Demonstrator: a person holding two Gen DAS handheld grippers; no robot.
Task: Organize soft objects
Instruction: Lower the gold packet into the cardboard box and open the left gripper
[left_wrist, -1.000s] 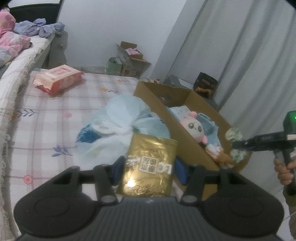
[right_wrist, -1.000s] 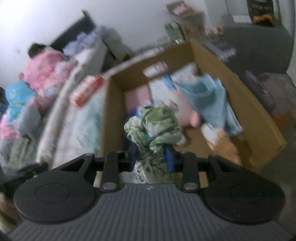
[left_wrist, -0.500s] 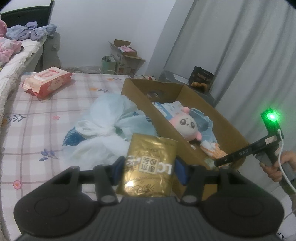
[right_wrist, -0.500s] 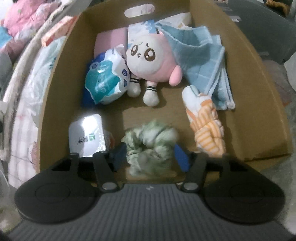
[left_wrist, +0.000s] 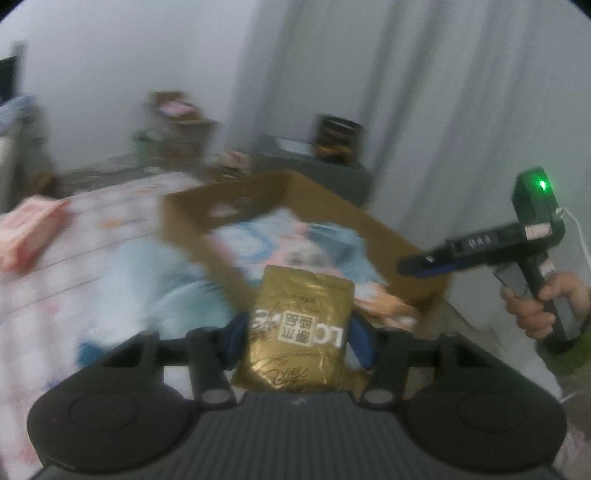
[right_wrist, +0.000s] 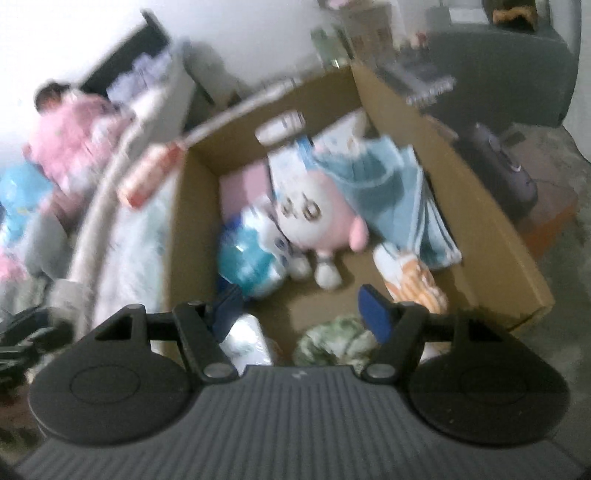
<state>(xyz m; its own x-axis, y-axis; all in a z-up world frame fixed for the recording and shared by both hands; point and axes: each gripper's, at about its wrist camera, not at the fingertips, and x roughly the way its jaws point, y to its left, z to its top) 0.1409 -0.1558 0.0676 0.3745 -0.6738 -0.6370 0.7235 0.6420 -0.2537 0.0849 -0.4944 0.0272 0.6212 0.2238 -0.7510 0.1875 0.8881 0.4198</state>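
Left tongs (left_wrist: 297, 332) pinch a crinkled gold foil pouch (left_wrist: 299, 328) beside the brown cardboard box (right_wrist: 461, 192); right tongs (right_wrist: 303, 306) gape over a green-white cloth bundle (right_wrist: 332, 339) inside. Released short, the pouch likely catches the box wall and drops outside.

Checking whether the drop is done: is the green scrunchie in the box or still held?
In the box. The green scrunchie lies on the cardboard box floor, below the right tool, whose jaws stand open.

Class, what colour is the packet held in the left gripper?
Shiny gold with white lettering, the packet shows best in the left wrist view.
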